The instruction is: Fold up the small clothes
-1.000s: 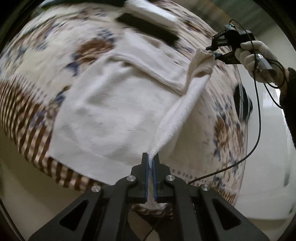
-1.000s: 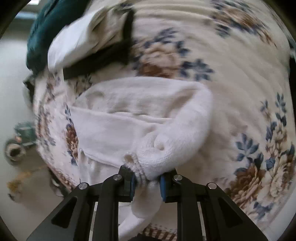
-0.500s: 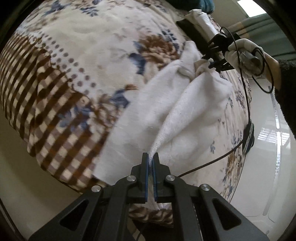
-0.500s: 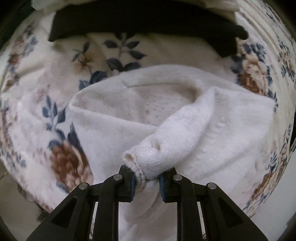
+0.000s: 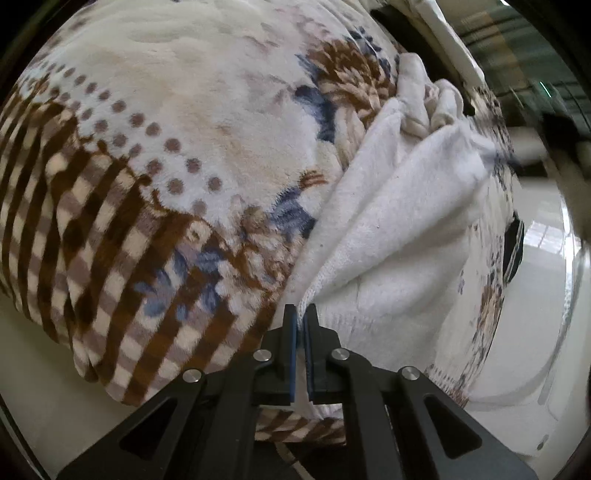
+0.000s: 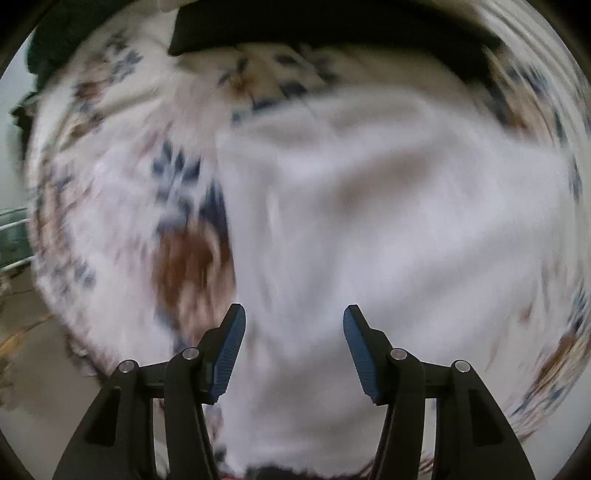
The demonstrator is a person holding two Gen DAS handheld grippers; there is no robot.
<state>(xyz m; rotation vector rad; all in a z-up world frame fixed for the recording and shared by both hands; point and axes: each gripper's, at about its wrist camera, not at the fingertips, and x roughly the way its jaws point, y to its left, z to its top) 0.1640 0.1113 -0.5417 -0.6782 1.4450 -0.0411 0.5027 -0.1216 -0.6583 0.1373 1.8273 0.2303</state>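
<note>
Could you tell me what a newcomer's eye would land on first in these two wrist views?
First, the white garment heaped at the right of the flowered blanket, its hem pinched in the shut left gripper. Next, the right gripper, jaws just opened and holding nothing, above the blurred white cloth.

White all over on the small garment [image 5: 399,221], a plain fleecy white with no print. Under it, the blanket [image 5: 184,129] runs cream, scattered with brown and blue flowers, taupe dots, then a brown-and-cream check along its edge. Both grippers are black, with blue pads [image 6: 227,354] showing. At the top, a black cloth [image 6: 295,29] beside a dark teal one [image 6: 48,55].
</note>
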